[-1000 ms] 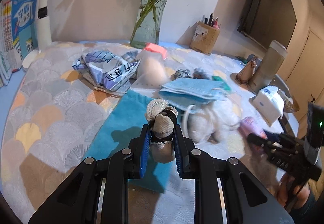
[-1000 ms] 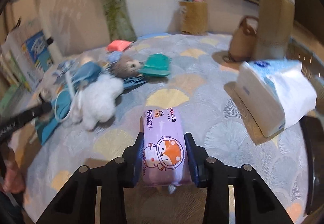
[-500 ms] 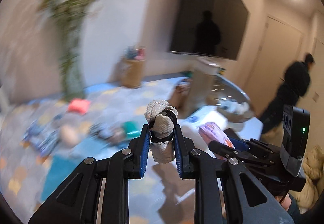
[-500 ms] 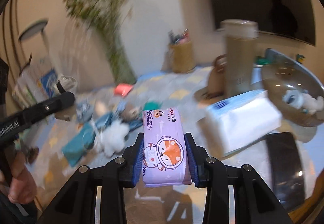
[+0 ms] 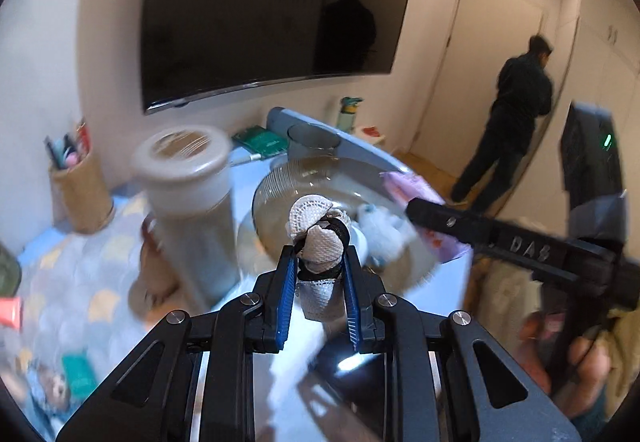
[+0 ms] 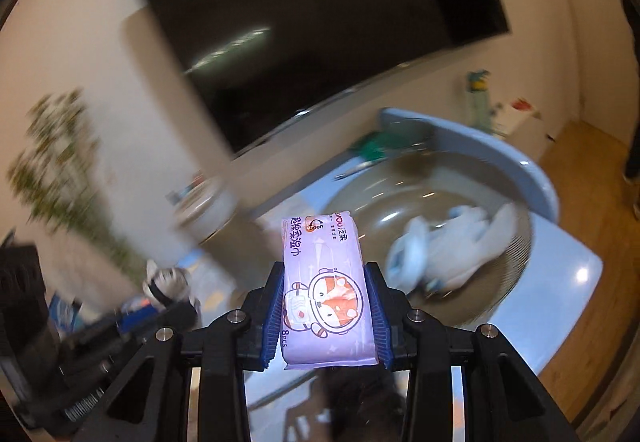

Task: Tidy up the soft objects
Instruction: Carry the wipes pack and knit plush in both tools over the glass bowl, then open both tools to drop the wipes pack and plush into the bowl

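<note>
My left gripper (image 5: 318,262) is shut on a white knitted soft bundle (image 5: 320,242) tied with a black band, held in front of a large glass bowl (image 5: 280,198). My right gripper (image 6: 326,282) is shut on a purple tissue pack (image 6: 326,282) with a cartoon fox, held near the same glass bowl (image 6: 516,254). A white and pale blue soft item (image 6: 448,242) lies in the bowl; it also shows in the left wrist view (image 5: 380,230). The right gripper and its pack (image 5: 412,194) reach in from the right in the left wrist view.
A tall frosted canister (image 5: 188,210) stands left of the bowl. A pen holder (image 5: 80,190) is at the back left. A dark screen (image 5: 260,14) hangs on the wall. A person (image 5: 516,118) stands by a door at right. The blue table edge (image 6: 576,306) is near.
Both grippers have swung right from the patterned cloth with the scattered items to the glass bowl. Each still holds its object.
</note>
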A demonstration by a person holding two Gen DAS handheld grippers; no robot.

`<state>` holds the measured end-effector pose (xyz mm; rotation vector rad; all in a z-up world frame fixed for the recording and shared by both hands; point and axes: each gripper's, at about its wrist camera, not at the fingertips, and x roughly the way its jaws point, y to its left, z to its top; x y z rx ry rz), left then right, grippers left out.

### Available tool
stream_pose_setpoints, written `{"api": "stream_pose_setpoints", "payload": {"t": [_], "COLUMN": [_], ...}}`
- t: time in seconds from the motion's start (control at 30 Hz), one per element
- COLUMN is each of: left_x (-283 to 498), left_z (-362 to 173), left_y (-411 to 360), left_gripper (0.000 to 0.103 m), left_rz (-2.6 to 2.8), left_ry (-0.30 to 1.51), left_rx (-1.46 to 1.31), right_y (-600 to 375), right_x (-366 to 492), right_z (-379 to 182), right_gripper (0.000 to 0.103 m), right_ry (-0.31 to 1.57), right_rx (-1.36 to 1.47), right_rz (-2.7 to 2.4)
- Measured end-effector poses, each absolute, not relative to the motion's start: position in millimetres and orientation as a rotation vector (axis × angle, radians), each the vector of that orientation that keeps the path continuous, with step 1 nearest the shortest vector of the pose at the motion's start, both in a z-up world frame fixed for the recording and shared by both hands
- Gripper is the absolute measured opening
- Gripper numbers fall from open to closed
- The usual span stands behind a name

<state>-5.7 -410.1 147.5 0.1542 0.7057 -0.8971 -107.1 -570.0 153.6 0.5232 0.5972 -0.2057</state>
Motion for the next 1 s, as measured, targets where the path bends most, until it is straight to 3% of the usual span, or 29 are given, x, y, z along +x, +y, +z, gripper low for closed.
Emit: {"api": "stream_pose_setpoints", "payload": {"t": [0.3, 0.37, 0.4, 0.43, 0.47, 0.87, 0.9, 1.0], "left_x": [32, 36, 37, 35, 33, -4, -8, -21], "left_z": [114, 111, 110, 109, 111, 156, 162, 182], "left_y": [-496, -505, -511, -510, -509, -431, -417, -360], "left_gripper": [0.021, 0.048, 0.055, 0.069, 0.073, 0.073, 0.073, 0.073], "left_rz": [-0.872, -0.873, -0.874, -0.884, -0.901, -0.931, -0.927, -0.908], "left_ry": [0.739, 0.726, 0.724, 0.724, 0.714, 0.712, 0.711, 0.713], "left_rx": [0.226, 0.256, 0.263, 0.268, 0.267, 0.169, 0.155, 0.101], "right_y": [-648, -656, -660, -666, -672, -633, -621, -595], "right_x": [-40, -29, -22, -19, -17, -64, -71, -86], "right_z": [120, 115, 111, 107, 103, 133, 142, 160], "right_gripper": [0.038, 0.040, 0.043, 0.056, 0.062, 0.063, 0.064, 0.081], "right_ry": [0.687, 0.696, 0.711, 0.730, 0.746, 0.698, 0.685, 0.653], "right_rx": [0.642, 0.644, 0.641, 0.648, 0.663, 0.649, 0.627, 0.593], "right_rz": [-0.335, -0.348, -0.349, -0.361, -0.376, -0.315, -0.311, -0.300]}}
